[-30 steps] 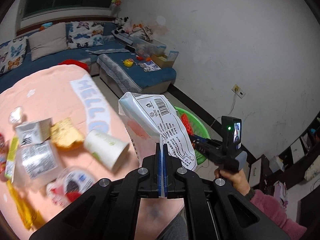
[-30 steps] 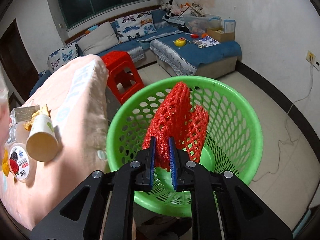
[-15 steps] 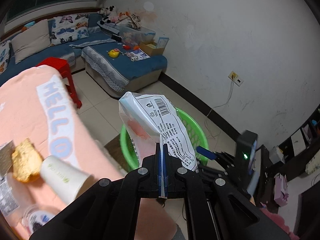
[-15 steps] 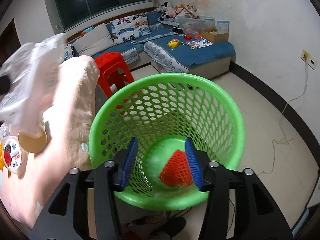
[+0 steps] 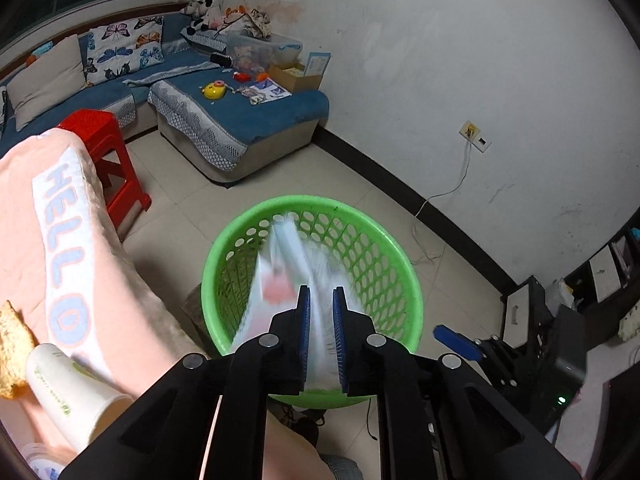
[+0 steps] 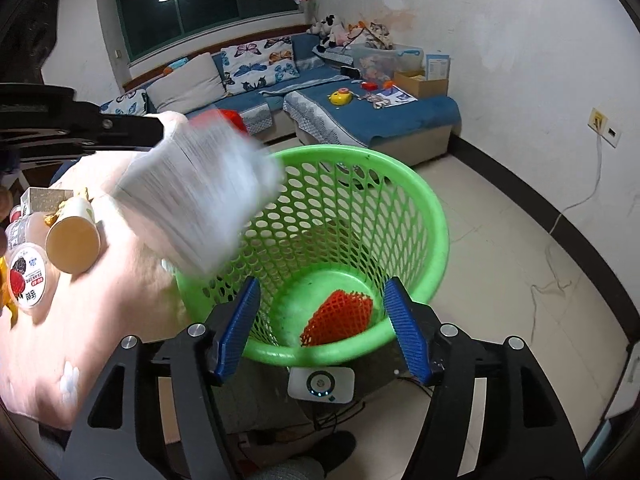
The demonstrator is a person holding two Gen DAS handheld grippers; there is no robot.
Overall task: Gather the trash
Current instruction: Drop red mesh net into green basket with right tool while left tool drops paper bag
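Step in hand: dropping a white wrapper (image 5: 280, 280) into the green basket (image 5: 404, 280).
Left gripper (image 5: 319, 332): fingers parted a little; the wrapper shows as a blurred streak between and ahead of them. Judged loose, not pinched, but blur leaves contact uncertain.
Right gripper (image 6: 326, 328): fingers spread wide, nothing between them; it hangs over the near rim of the basket.
Wrapper, right view: blurred white sheet (image 6: 204, 200) at the basket's left rim, just off the left gripper's black arm.
Basket contents: 1 piece of red foam netting (image 6: 340, 314) on the bottom.
Basket place: on the tiled floor, close against the pink blanket-covered table (image 5: 132, 320).
Doing it well: keep the left fingers over the basket mouth, not the rim, until the sheet clears them. A light sheet may drift toward the table side and land outside. Hold the right gripper off the drop path.
Still to collect, judged: paper cup (image 6: 74, 236), round lidded tub (image 6: 26, 280), small carton (image 6: 44, 200) and a crumpled gold wrapper (image 5: 12, 352), all on the table.
Writing: "HELLO" in pale letters on the blanket (image 5: 64, 248). Tub lid carries print too small to read. Wrapper text lost to blur.
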